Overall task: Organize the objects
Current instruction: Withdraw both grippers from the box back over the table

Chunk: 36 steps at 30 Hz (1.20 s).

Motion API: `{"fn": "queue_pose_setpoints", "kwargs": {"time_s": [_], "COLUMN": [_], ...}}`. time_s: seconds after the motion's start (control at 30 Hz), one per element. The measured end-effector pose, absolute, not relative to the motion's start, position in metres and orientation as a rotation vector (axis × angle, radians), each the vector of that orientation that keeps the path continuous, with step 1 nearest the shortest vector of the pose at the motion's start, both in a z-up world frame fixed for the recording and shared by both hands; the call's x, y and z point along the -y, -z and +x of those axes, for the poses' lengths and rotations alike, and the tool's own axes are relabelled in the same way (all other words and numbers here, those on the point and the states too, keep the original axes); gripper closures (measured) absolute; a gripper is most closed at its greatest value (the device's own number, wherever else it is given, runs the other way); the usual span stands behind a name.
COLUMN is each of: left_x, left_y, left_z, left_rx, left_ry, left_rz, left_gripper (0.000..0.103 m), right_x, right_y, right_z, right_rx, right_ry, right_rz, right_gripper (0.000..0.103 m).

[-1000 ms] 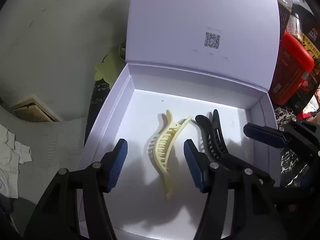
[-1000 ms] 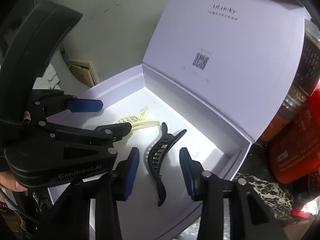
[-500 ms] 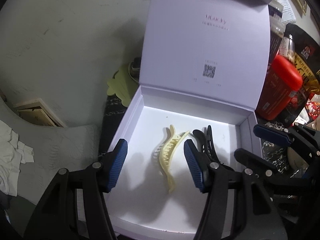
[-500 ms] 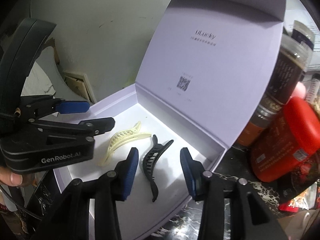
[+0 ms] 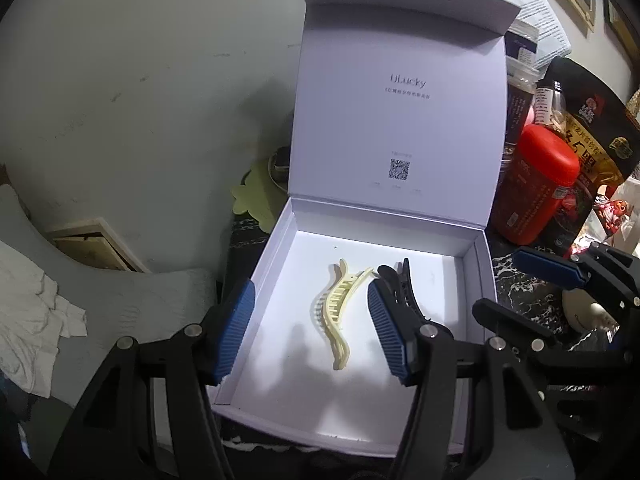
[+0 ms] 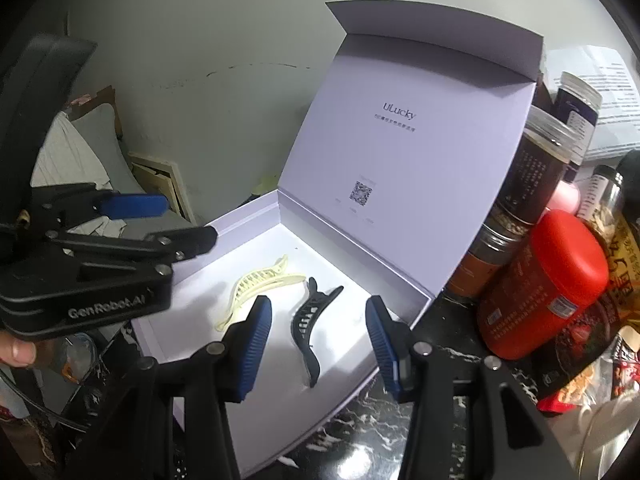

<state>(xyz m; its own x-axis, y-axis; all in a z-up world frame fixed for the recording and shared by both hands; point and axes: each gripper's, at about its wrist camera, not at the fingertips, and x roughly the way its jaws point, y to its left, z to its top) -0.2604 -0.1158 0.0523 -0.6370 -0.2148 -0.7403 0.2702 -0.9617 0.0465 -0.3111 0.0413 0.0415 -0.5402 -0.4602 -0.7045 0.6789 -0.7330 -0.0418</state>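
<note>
With the yellow hair clip and black hair clip lying side by side in the open gift box, placing looks done; the left gripper stands half-open and empty, the right gripper is opening with nothing pressed between its pads, so the next move is likely folding the lid down.

White box open, lid upright, cream hair clip and black hair clip lying flat inside, side by side, apart

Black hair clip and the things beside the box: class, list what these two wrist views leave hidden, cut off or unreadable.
- Black hair clip: in the left wrist view, its near half sits behind the left hand-held gripper.
- Small print under the box lid's logo: too small to read in either view.
- Dark jars: lower parts hidden by the red canister, right wrist view.
- Snack packets: cut off at the right edge.
</note>
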Motion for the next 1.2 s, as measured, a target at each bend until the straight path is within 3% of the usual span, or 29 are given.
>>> {"fn": "queue_pose_setpoints", "kwargs": {"time_s": [0.8,1.2], "left_x": [0.080,0.062], "left_y": [-0.100,-0.114], "left_z": [-0.178,-0.134], "left_rx": [-0.067,-0.040], "left_ry": [2.677,2.680], "left_rz": [1.088,1.054], "left_gripper": [0.045,0.041], "right_x": [-0.085,-0.107], "right_y": [-0.098,-0.115], "right_z": [-0.235,-0.187], "right_rx": [-0.389,-0.375], "right_ry": [2.339,2.380], "right_rz": [0.838,0.826], "right_gripper": [0.053,0.047]}}
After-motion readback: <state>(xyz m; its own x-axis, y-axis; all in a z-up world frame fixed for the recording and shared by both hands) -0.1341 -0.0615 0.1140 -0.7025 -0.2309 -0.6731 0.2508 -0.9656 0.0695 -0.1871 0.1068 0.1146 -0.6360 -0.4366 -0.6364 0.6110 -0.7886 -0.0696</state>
